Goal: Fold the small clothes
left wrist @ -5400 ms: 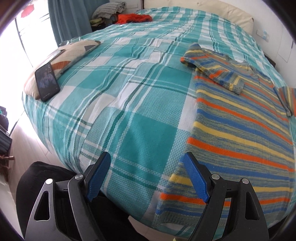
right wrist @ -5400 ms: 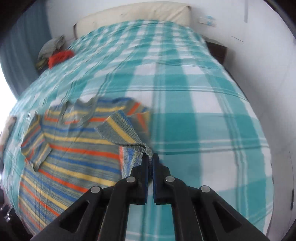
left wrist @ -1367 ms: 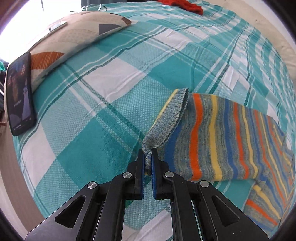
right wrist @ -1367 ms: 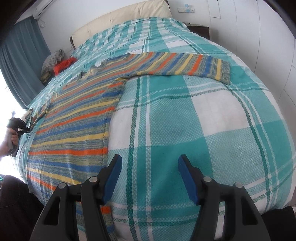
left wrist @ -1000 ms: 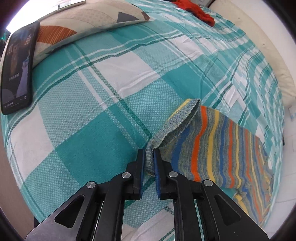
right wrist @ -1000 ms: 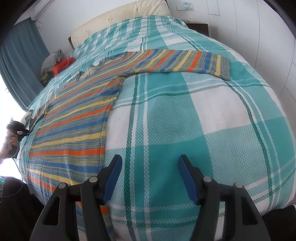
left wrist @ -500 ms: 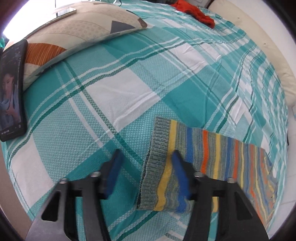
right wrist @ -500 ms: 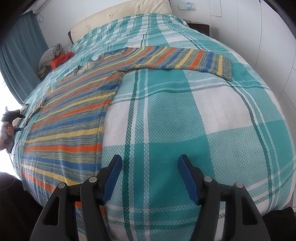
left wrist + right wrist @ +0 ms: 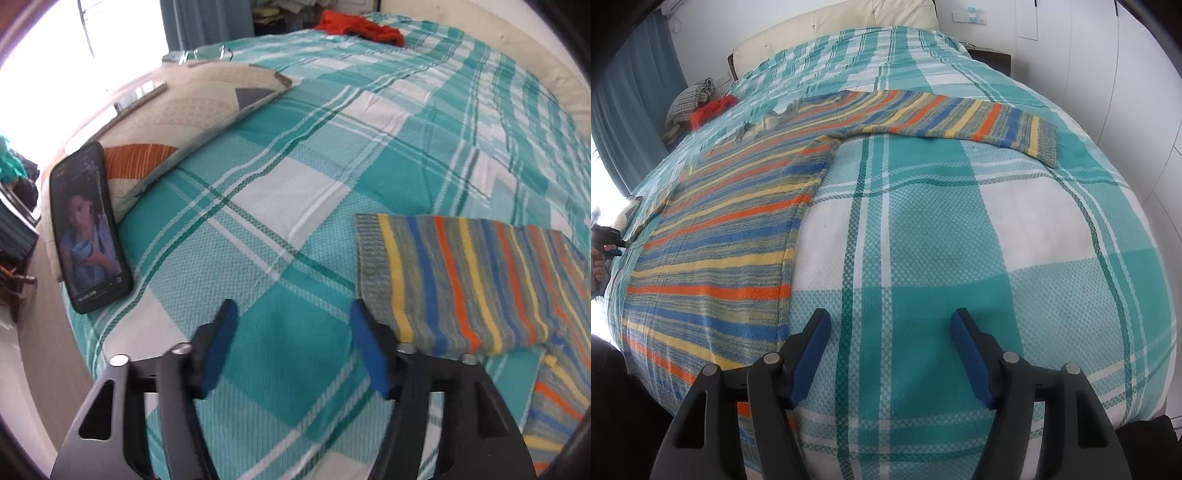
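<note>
Phone (image 9: 90, 229): far left of the left wrist view; propped against a patterned cushion (image 9: 184, 107) at the bed's edge; well clear of the garment
Bedspread (image 9: 280, 206): teal and white check; covers the whole bed; smooth under the work
Left gripper (image 9: 295, 345): its jaws have just been opening and now stand wide; nothing between the blue pads, only bedspread; it hangs just beside the cuff, not touching it
Left sleeve (image 9: 454, 280): lies flat and stretched out to the side, cuff end nearest the gripper; released, resting on the bedspread
Striped sweater (image 9: 724, 236): spread face up across the bed, body at the left of the right wrist view, neckline toward the headboard; right sleeve (image 9: 960, 114) stretched straight out, cuff well apart from the body
Right gripper (image 9: 890, 354): jaws parted wide; empty; hovers over bare bedspread just beside the sweater's side seam
Step in hand: laying out looks finished; both sleeves extended, no fold made yet
Next move: likely pinch a cuff or a sleeve edge and carry it across the body; needs a low approach to catch the knit only, not the bedspread beneath; keep the body from dragging
</note>
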The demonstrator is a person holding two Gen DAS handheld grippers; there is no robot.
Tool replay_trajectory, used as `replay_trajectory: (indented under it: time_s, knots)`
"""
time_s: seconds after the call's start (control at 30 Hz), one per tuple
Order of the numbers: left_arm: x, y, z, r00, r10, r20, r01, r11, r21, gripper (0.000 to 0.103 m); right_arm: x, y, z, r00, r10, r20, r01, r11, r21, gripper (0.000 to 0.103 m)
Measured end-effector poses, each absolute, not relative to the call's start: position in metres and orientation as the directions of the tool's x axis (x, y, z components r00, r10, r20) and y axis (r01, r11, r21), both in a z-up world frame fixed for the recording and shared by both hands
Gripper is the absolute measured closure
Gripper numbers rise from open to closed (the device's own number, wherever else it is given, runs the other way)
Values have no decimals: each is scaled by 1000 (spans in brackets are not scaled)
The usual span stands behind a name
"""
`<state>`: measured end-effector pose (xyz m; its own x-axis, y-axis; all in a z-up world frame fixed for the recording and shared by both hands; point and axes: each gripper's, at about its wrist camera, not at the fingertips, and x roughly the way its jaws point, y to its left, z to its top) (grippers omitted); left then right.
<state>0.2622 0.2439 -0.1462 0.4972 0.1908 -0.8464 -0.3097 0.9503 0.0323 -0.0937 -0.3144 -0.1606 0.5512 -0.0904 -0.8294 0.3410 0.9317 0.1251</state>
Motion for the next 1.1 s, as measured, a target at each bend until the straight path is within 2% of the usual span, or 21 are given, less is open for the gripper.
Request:
replay_trajectory:
  time_s: [0.03,0.17,0.23,0.37,0.43,0.53,0.63,1.1]
  knots:
    - [248,234,-140,528,176,-831,-275,961,29,22,-95,-315,-160,555,-93,-826,343,931,125,36]
    - [203,188,-135,544,23,-839,-94,995,-33,21,-100,-320,-150,586,-142,-798,380,918,116,36]
    - [187,163,-140,533,-32,-846,-13,999,-46,15,-105,-326,-143,607,-179,-774,413,904,114,35]
    - [177,131,-163,501,-41,-864,72,997,-5,13,-111,-346,-140,604,-223,-765,498,855,144,29]
    - [174,131,-176,486,-39,-873,60,998,-11,13,-114,-355,-144,592,-218,-776,532,829,173,29]
    - [175,141,-183,474,-57,-879,5,998,-62,5,-117,-362,-149,579,-215,-786,557,809,188,29]
    - [173,140,-189,470,-55,-881,2,998,-61,0,-116,-361,-153,567,-218,-794,557,812,174,29]
    - [166,137,-195,494,-34,-869,17,999,-30,0,-107,-356,-170,533,-219,-817,546,827,134,14]
